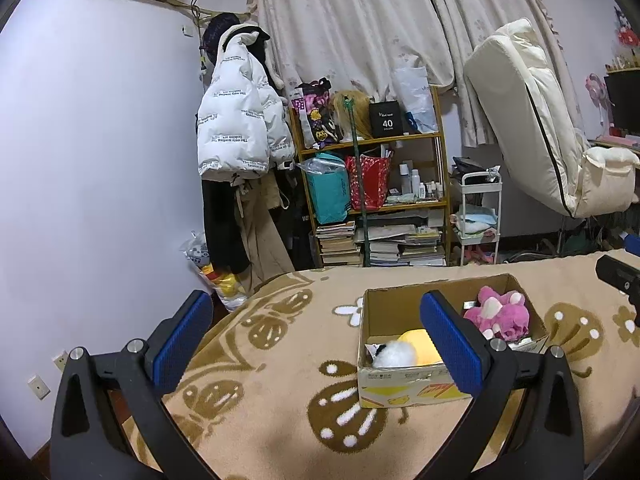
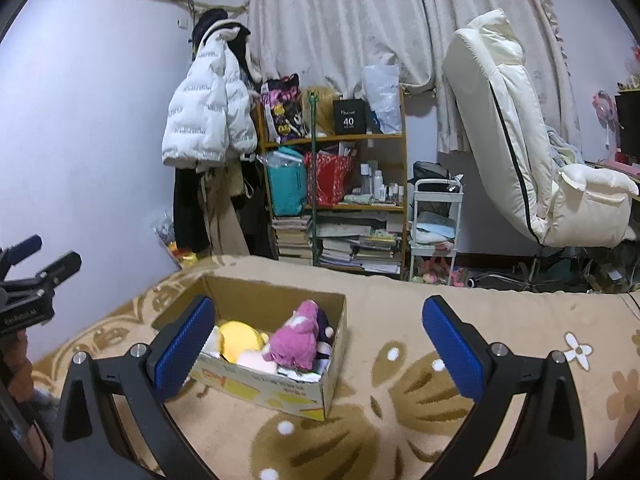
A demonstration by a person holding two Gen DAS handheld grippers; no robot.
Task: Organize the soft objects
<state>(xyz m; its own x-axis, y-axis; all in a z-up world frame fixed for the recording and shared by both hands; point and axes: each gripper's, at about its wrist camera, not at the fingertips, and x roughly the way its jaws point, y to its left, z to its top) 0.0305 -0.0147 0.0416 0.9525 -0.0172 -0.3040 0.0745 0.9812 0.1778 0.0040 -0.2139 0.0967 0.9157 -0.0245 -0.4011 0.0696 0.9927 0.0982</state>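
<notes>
Both jaws wide, empty: left gripper (image 1: pixel 316 340), right gripper (image 2: pixel 318 344). Pink plush (image 2: pixel 294 340) inside cardboard box (image 2: pixel 280 390) on bed (image 2: pixel 400 420).

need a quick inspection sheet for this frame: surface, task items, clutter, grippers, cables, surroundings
Surface: tan patterned blanket, bare around the box.
Job's things: cardboard box open on the blanket; pink plush, yellow plush and white fluffy toy inside.
Clutter: nothing seen on the blanket.
Grippers: left gripper open, empty; right gripper open, empty.
Cables: nothing seen on the blanket.
Surroundings: bookshelf, white jacket, white chair, curtains.
</notes>
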